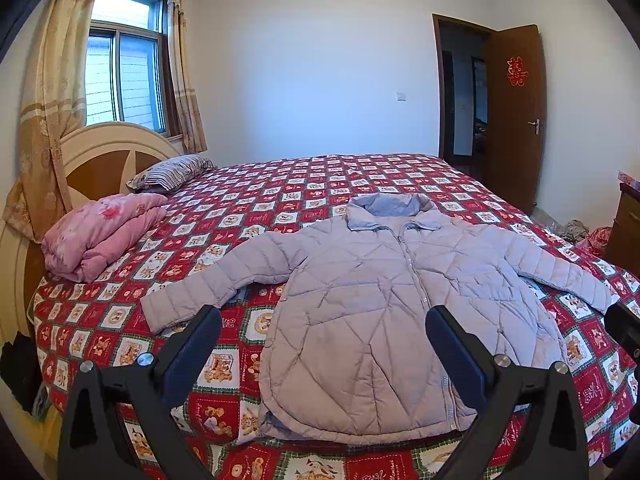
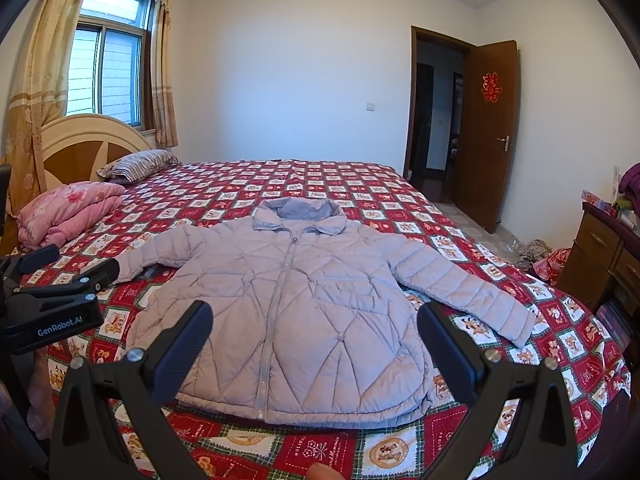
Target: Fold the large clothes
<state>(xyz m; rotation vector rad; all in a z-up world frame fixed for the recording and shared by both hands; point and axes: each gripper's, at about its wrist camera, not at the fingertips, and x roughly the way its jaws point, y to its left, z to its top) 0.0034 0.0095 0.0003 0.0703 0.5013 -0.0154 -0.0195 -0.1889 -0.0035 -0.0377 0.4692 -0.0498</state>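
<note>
Both my grippers, left (image 1: 323, 322) and right (image 2: 315, 317), are hovering with jaws released over the jacket (image 1: 384, 304) lying spread on the bed (image 1: 280, 184), a pink quilt (image 1: 100, 232) sitting well apart.

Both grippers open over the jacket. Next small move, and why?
Probably bring the left gripper down onto the near sleeve cuff. The jacket lies flat, zipped, sleeves spread; nothing is folded, and both it and the right gripper hold nothing.
</note>
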